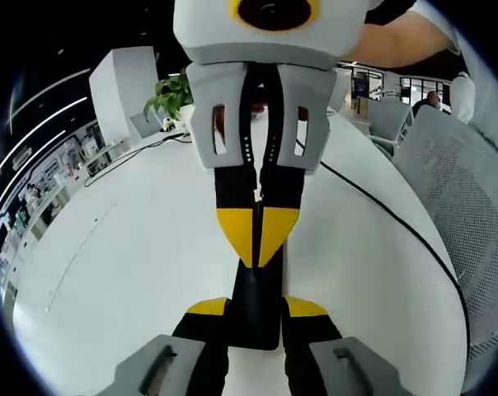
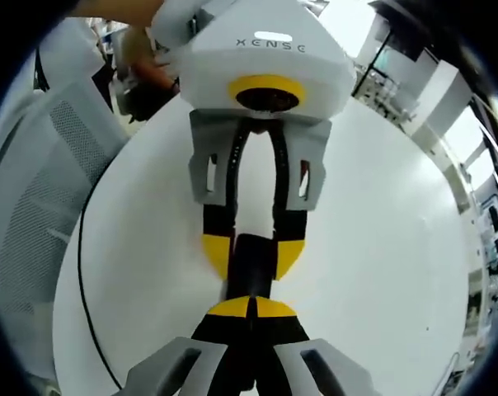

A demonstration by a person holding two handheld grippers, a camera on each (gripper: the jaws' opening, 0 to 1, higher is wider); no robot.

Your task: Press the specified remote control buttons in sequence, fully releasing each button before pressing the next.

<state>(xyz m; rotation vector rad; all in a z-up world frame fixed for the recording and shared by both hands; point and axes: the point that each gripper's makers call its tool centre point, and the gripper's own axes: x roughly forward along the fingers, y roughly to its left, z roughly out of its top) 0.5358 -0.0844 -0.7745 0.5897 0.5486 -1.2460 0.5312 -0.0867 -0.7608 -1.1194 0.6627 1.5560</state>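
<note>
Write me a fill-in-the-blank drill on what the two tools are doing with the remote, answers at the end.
1. The left tool grips a remote whose colour is ___.
2. The right tool, tips at the remote, has its jaws ___.
3. The tips of both tools are coloured ___.
4. The table under them, crossed by a black cable, is ___.

Missing words: black; shut; yellow; white.

Remote control (image 1: 255, 307) between left gripper (image 1: 255, 318) jaws: buttons hidden beneath right gripper (image 1: 257, 239) tips. Contact with button: cannot tell. Near end hidden behind jaws.
</note>
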